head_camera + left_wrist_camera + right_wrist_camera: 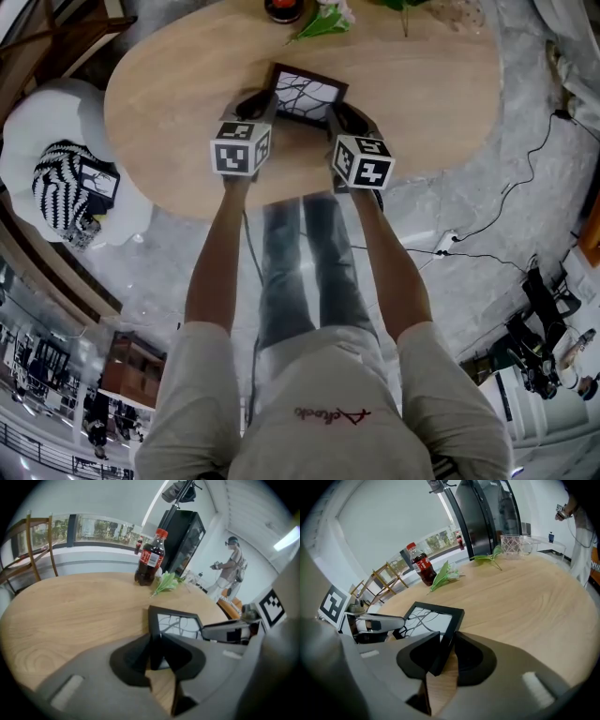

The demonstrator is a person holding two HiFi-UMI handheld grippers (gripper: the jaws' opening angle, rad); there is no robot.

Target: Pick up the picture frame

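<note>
While you lean over the oval wooden table, your left gripper pinches the picture frame's left edge and your right gripper pinches its right edge, close to the table's near rim. Bare tabletop spreads to both sides (a cola bottle and a green sprig sit well behind).

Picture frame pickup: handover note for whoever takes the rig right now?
Left gripper: shut on the picture frame at its left edge; the pads look pressed against it.
Right gripper: shut on the frame's right edge in the same way.
Frame: at the near side of the wooden table, apparently not yet raised. The cola bottle stands behind it, apart from it.
Done: both grips.
Left: lift with both grippers together, probably keeping the frame level.
</note>
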